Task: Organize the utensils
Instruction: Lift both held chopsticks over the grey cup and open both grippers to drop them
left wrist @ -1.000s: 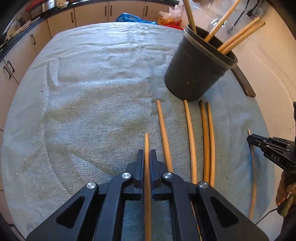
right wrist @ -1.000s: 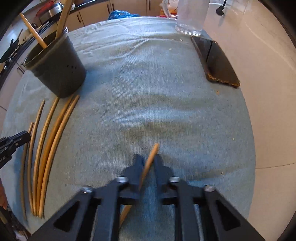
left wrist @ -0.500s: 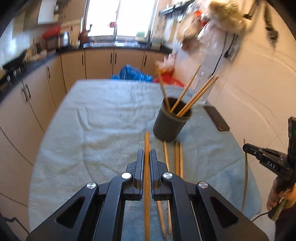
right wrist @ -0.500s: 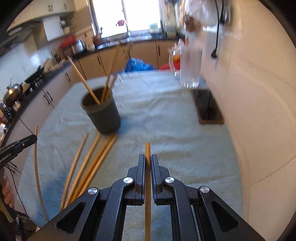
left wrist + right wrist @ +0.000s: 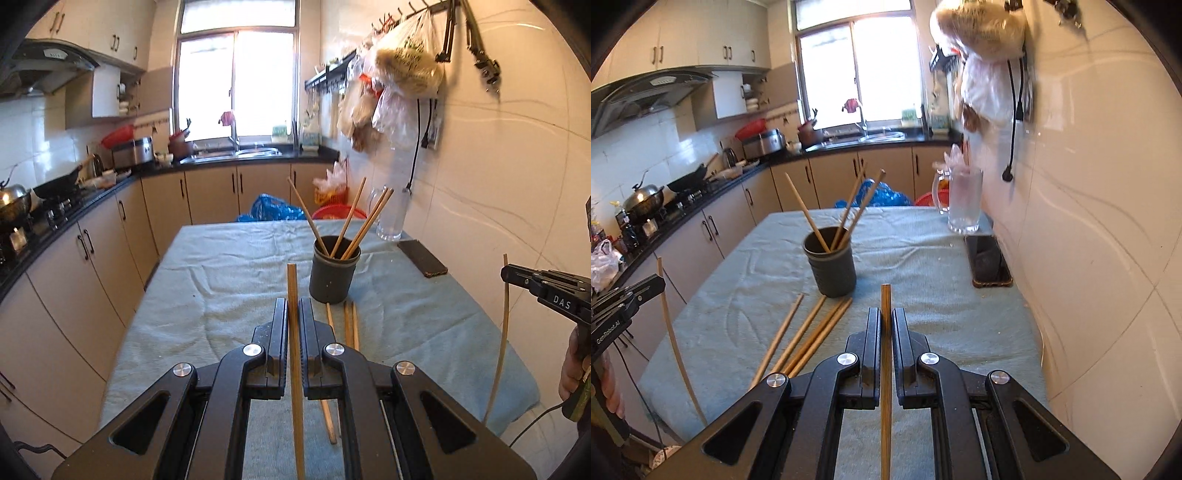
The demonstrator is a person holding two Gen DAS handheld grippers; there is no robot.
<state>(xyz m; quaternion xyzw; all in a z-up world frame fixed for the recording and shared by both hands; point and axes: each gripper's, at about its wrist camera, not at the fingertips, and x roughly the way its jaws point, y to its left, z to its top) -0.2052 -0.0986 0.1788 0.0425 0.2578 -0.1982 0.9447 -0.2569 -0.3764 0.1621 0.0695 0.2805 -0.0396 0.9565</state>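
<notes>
- Kitchen now fully in view past the towel-covered table (image 5: pixel 221 280); a second ago only the cloth was seen, so both tools have been lifted.
- Dark holder (image 5: pixel 333 274) already stocked with four chopsticks; four loose chopsticks (image 5: pixel 809 336) left beside it.
- Left gripper (image 5: pixel 293 317) is clamped on one chopstick (image 5: pixel 294 354), right gripper (image 5: pixel 886 325) on another (image 5: pixel 885 373), so dropping in is probably next.

A home kitchen is showing here: the sink (image 5: pixel 255 151) is sitting under the window (image 5: pixel 236 81), a wok (image 5: pixel 59 186) is standing left of the sink, cabinets (image 5: pixel 207 192) are running below it.
</notes>
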